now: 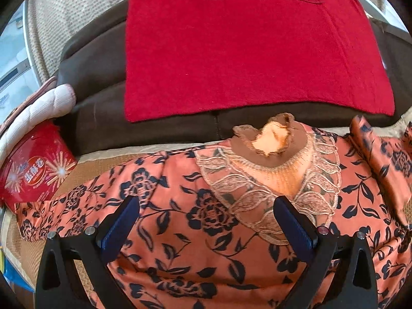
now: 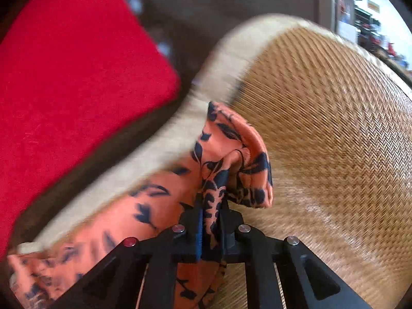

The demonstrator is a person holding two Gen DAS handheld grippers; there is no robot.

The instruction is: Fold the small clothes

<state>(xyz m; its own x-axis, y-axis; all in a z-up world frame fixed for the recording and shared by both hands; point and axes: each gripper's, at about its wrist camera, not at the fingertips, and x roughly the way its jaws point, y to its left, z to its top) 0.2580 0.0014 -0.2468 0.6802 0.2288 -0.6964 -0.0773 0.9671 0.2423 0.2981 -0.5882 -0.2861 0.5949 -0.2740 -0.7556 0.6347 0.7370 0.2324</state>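
An orange garment (image 1: 195, 206) with a dark blue flower print and a lace collar (image 1: 273, 180) lies spread over a woven mat. My left gripper (image 1: 206, 221) hovers over its chest, open, both blue-padded fingers apart with nothing between them. In the right wrist view my right gripper (image 2: 209, 221) is shut on a bunched fold of the same garment's sleeve (image 2: 231, 159), with the cloth pinched between the pads and puffing out past the fingertips. The sleeve end (image 1: 381, 159) shows at the far right of the left wrist view.
A woven straw mat (image 2: 322, 128) with a pale border covers the seat. Behind it a red towel (image 1: 244, 51) drapes over a dark brown sofa back (image 1: 97, 77). A red snack tin (image 1: 33, 170) and a white quilted cushion (image 1: 43, 108) sit at the left.
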